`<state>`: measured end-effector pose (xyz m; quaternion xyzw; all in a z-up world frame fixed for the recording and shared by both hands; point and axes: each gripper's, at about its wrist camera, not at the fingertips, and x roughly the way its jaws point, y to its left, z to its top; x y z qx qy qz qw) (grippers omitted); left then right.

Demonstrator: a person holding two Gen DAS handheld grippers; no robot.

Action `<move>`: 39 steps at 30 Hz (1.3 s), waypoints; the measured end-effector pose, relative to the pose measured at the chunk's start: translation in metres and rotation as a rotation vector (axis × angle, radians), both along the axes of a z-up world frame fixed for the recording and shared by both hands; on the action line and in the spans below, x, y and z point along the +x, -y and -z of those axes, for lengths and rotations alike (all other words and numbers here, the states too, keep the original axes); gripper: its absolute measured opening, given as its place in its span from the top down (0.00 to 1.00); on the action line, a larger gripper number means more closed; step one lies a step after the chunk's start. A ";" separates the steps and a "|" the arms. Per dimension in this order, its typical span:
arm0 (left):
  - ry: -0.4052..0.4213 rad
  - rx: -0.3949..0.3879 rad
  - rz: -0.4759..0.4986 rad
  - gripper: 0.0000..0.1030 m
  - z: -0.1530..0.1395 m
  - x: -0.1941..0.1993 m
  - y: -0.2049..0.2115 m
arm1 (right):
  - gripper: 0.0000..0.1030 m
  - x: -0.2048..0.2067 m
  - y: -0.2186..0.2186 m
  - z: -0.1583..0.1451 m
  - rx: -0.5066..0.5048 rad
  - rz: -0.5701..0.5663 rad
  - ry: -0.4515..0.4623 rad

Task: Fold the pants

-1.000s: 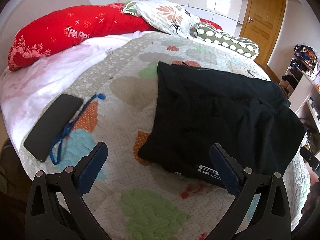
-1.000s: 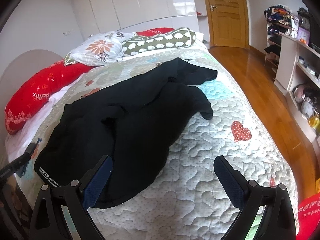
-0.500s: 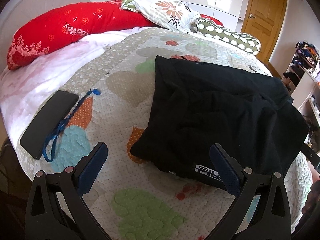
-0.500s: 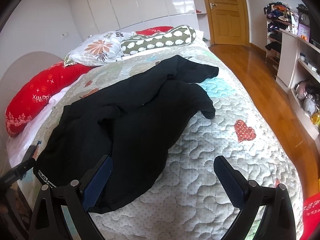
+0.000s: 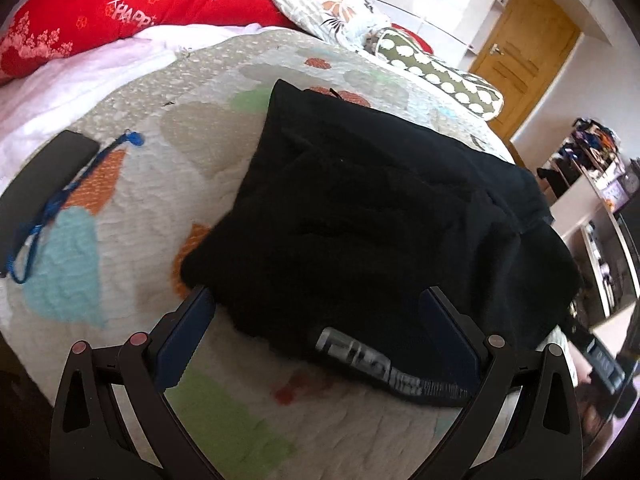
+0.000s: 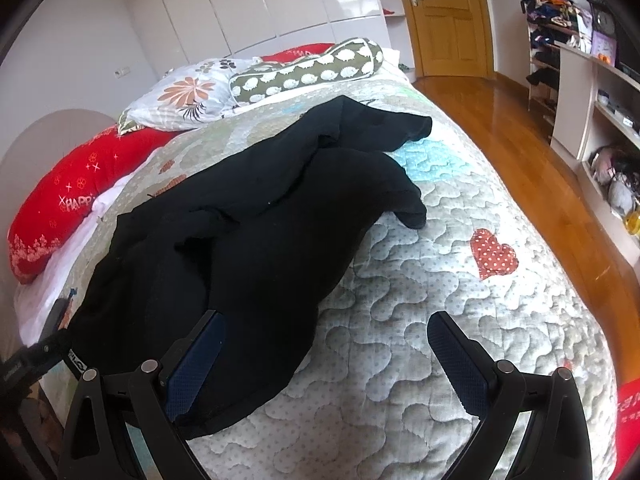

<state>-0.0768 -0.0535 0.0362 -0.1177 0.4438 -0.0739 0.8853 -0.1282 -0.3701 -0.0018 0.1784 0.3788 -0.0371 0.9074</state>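
Black pants (image 5: 360, 216) lie loosely spread on a quilted bedspread (image 5: 168, 128), waistband with a white logo (image 5: 372, 360) toward me. My left gripper (image 5: 316, 320) is open, its fingers astride the waistband edge, just above the cloth. In the right wrist view the pants (image 6: 256, 232) stretch away with both legs bunched toward the far end of the bed. My right gripper (image 6: 324, 344) is open; its left finger (image 6: 196, 356) hangs over the pants' near hem, the right one over bare quilt (image 6: 460, 280).
A black phone (image 5: 44, 184) with a blue cord (image 5: 52, 208) lies on the quilt at left. Red (image 5: 120, 8), floral (image 6: 184, 96) and green spotted (image 6: 308, 72) pillows line the head. Wooden floor (image 6: 500, 128) and shelves (image 6: 592, 92) flank the right side.
The left gripper has moved forward and down toward the waistband, which now lies between its fingers. The right gripper has edged slightly closer to the pants. Both stay open.
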 end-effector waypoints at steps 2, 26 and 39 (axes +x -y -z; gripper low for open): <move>0.000 -0.037 -0.006 0.01 0.000 0.010 0.002 | 0.02 0.007 0.003 0.004 0.023 0.003 -0.002; 0.041 0.084 -0.045 0.87 -0.012 0.022 -0.073 | 0.50 -0.044 0.027 -0.016 0.055 0.089 0.049; 0.005 0.095 -0.052 0.87 -0.013 0.027 -0.066 | 0.94 0.031 0.044 -0.003 0.055 0.020 0.043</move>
